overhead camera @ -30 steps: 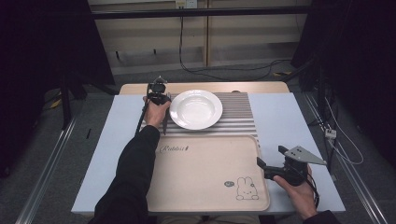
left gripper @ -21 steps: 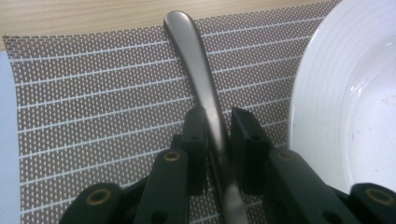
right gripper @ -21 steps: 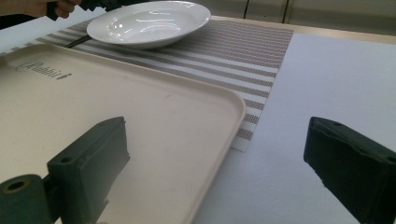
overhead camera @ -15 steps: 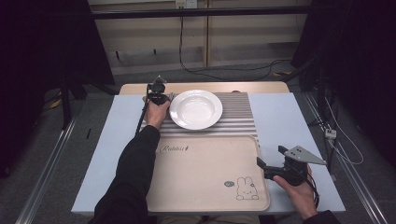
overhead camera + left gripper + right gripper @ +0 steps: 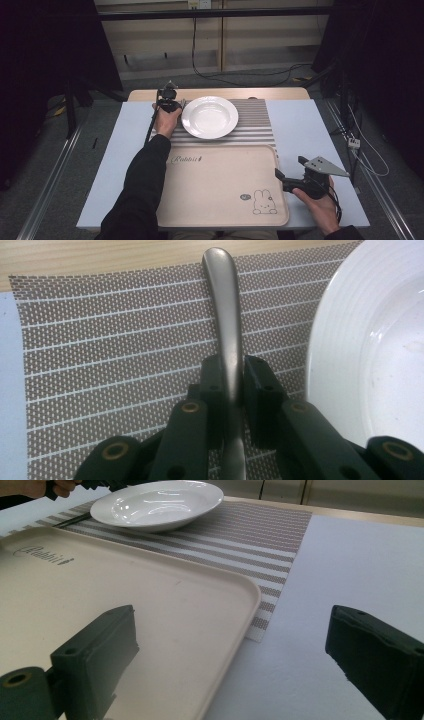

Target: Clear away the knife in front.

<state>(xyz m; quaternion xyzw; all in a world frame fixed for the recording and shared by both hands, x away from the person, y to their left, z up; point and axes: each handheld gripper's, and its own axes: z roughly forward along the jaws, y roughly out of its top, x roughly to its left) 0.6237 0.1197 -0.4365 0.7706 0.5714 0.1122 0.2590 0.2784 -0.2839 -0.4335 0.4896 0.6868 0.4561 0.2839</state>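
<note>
- The left tool has just been closing its jaws, and they now pinch the handle of a metal utensil; since the working end is hidden under the tool, it may be a spoon or a fork.
- The utensil lies flat on a striped placemat, at the far left of the tabletop, just beside a white plate.
- With the grip made, the utensil looks ready to be lifted, though it is not yet raised off the mat.
- The right tool hangs with its jaws wide and nothing between them, over the near right corner of a beige tray, well apart from the plate.
</note>
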